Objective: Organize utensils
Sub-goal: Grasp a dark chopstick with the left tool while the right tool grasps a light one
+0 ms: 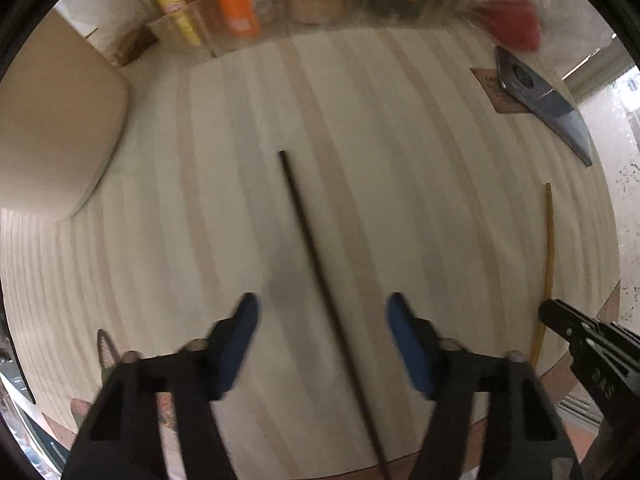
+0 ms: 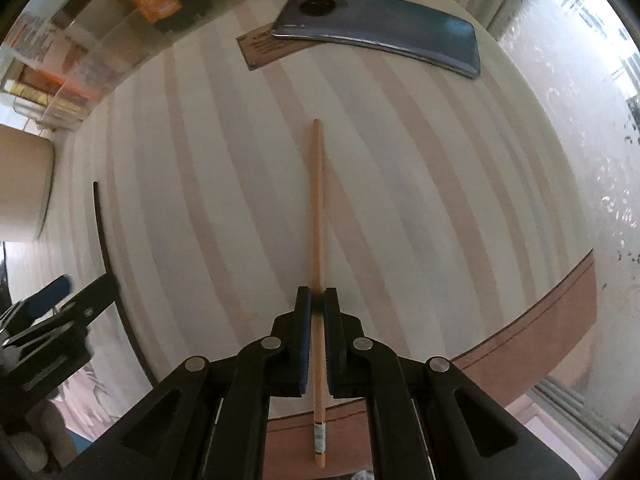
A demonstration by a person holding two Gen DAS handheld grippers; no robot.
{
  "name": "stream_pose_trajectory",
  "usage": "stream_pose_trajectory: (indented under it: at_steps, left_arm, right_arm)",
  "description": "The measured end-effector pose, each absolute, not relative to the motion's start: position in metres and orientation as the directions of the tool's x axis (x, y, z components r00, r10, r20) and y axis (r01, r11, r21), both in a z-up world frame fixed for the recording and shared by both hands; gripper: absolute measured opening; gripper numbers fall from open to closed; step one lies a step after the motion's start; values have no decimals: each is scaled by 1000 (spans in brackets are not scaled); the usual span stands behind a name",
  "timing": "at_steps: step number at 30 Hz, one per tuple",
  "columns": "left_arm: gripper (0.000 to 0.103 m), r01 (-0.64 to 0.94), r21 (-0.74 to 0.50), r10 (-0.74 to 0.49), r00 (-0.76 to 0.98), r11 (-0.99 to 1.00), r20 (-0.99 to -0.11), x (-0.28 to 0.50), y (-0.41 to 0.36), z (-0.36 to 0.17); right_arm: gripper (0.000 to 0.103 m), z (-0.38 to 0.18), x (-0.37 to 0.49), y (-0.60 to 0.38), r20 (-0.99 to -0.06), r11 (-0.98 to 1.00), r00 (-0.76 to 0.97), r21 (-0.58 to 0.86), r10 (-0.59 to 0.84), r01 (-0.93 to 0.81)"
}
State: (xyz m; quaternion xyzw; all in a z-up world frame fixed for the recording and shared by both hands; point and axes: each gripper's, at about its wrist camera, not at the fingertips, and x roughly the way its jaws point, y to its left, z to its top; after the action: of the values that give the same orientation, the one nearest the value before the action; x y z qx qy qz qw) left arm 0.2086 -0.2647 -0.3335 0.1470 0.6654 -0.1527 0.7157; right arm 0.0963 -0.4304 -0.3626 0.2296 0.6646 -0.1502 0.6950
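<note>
Left gripper point(image 1: 322, 312) with blue-padded fingers spread wide, nothing between the pads, hovering over a thin dark chopstick point(image 1: 316, 264) lying flat on the round striped pale-wood table point(image 1: 420, 184); chopstick running lengthwise through the gap, touching neither pad. Right gripper point(image 2: 317, 304) clamped tight on a light bamboo chopstick point(image 2: 318, 200), shaft passing between the blue pads, far end pointing across the table, near end sticking out behind the fingers past the table edge. Beyond, lying flat, a blue-grey smartphone point(image 2: 384, 28) partly on a brown card point(image 2: 264, 50). At the far rim, a clear plastic organiser point(image 1: 248, 28) with orange and yellow packets. To the left, a beige rounded container point(image 1: 52, 128).
</note>
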Motion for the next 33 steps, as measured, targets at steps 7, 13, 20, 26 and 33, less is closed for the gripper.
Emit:
stream_pose_trajectory:
  at_steps: [7,13,20,26,33]
  left_arm:
    - [5,461,46,-11,120,886,-993,200,-293,-322]
    - [3,427,136,65,176,894,-982,194,-267,-315]
    - [3,290,134,88,168,948,-982,195,-181,-298]
    - [3,184,78,47,167,980,-985,191,-105,-270]
    - [3,144,24,-1,165,989,-986,196,-42,-260]
  right_arm:
    - [6,-362,91,-451,-989,850,90,149,120,505]
    - [6,-364,113,-436,-991,865,97,125,89,486]
    - [6,-352,123,-393,-973,872,149,223,175,436]
    - [6,-324,150,-328,-951,899,180,298,251,320]
    - [6,-333,179,-231,-955,924,132,291,265,249]
